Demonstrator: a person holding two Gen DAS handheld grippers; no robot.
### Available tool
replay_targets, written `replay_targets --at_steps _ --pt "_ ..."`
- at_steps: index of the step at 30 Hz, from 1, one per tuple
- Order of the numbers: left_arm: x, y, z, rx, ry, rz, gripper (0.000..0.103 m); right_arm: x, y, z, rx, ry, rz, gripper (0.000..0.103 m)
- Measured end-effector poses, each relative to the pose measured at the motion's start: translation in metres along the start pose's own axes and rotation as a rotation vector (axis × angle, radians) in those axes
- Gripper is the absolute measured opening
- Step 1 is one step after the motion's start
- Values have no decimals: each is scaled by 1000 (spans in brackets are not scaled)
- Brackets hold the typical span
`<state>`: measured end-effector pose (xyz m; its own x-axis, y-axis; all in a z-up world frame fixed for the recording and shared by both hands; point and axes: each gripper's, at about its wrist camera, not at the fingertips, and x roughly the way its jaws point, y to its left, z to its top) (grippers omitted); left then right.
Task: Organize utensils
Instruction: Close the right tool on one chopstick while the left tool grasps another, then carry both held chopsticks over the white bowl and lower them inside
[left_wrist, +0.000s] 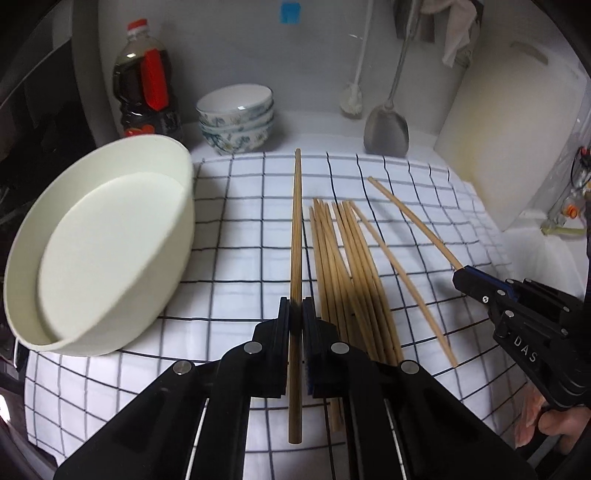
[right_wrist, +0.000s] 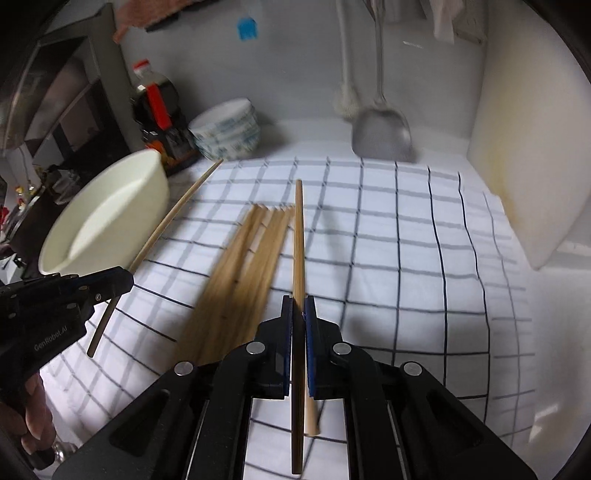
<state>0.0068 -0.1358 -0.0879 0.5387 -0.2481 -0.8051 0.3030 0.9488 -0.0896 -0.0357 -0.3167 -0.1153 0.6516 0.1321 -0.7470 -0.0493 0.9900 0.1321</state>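
My left gripper (left_wrist: 295, 314) is shut on a wooden chopstick (left_wrist: 296, 229) and holds it above the checked cloth (left_wrist: 240, 236), pointing away from me. My right gripper (right_wrist: 298, 308) is shut on another chopstick (right_wrist: 298, 240); it also shows in the left wrist view (left_wrist: 460, 275) holding that stick (left_wrist: 410, 218) at the right. A pile of several chopsticks (left_wrist: 347, 273) lies on the cloth between the two grippers, and it shows in the right wrist view (right_wrist: 240, 273). A cream round tub (left_wrist: 99, 243) stands at the left, tilted on the cloth's edge.
A stack of patterned bowls (left_wrist: 236, 118) and a dark sauce bottle (left_wrist: 146, 85) stand at the back left. A metal spatula (left_wrist: 388, 129) and a brush (left_wrist: 352, 99) hang at the back wall. A white cutting board (left_wrist: 517, 133) leans at the right.
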Motion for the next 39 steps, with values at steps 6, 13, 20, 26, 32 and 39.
replay_targets --at_steps 6,13,20,26,32,39 --pt "-45 34 7 -53 -42 41 7 -17 36 25 -27 -16 73 6" --pt "-70 108 21 -101 -65 83 7 -11 110 65 -62 -56 152 6" --pt "-51 192 27 -137 -10 114 7 38 196 96 -94 -8 198 6" --pt "-18 235 31 -147 56 105 7 87 239 107 -89 69 199 6" --pt "7 258 31 -154 118 99 7 123 261 112 -100 137 151 6" --pt "28 267 30 -145 169 116 7 151 268 111 -90 220 115 6"
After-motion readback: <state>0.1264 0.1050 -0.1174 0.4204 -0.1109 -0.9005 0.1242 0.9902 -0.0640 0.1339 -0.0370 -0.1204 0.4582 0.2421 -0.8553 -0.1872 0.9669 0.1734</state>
